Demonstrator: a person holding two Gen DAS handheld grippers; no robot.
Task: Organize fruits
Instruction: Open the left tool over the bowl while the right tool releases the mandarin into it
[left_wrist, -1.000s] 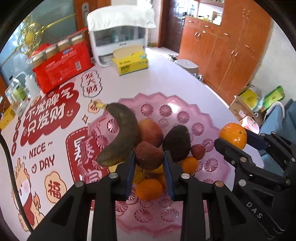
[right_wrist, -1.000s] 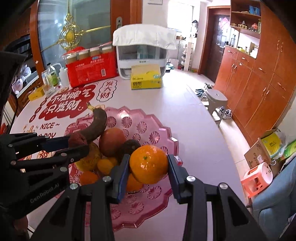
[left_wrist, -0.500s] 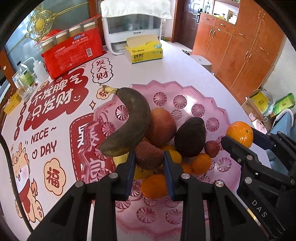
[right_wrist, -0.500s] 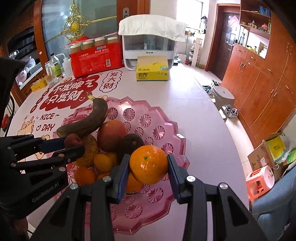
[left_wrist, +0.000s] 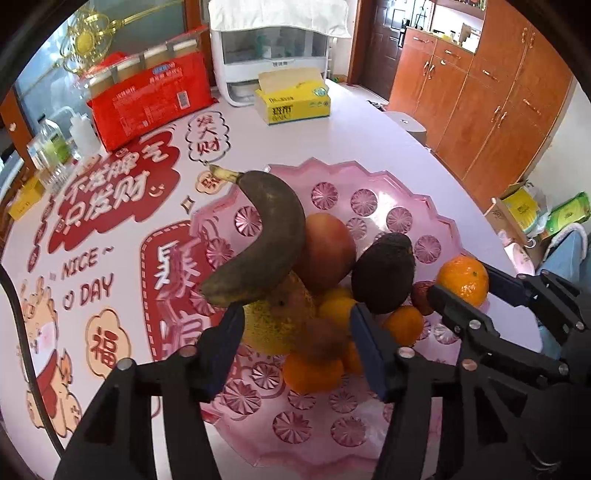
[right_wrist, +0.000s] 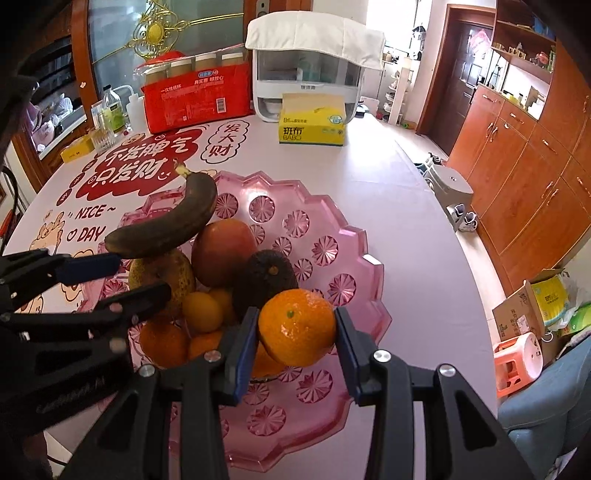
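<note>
Pink plastic fruit tray (right_wrist: 364, 280) is sitting right under both tools. The right tool (right_wrist: 297, 341) is clamping an orange (right_wrist: 297, 326) between its blue pads, holding it just above the near side of the tray. The left tool (left_wrist: 295, 341) is spread wide with nothing pinched; a blurry brownish fruit (left_wrist: 323, 341) is showing between its fingers, and I can't tell if it's touching either one.

Just ahead of the left tool, the pile is looking like this: a blackened banana (left_wrist: 266, 236) lying on top of a yellow-green fruit (left_wrist: 279, 321), with a reddish mango (left_wrist: 325, 253) and a dark avocado (left_wrist: 384, 271) beside it, plus small oranges underneath.

Readable stuff: the counter (right_wrist: 388, 192) cover is saying "NICE ~ DAY" next to red Chinese lettering, and the yellow tissue box (right_wrist: 312, 125) far ahead reads "BABO". A red package (right_wrist: 195, 98) is standing to its left, a white appliance (right_wrist: 310, 70) behind it. Wooden cabinets (right_wrist: 524, 173) are lining the wall off to the right.
</note>
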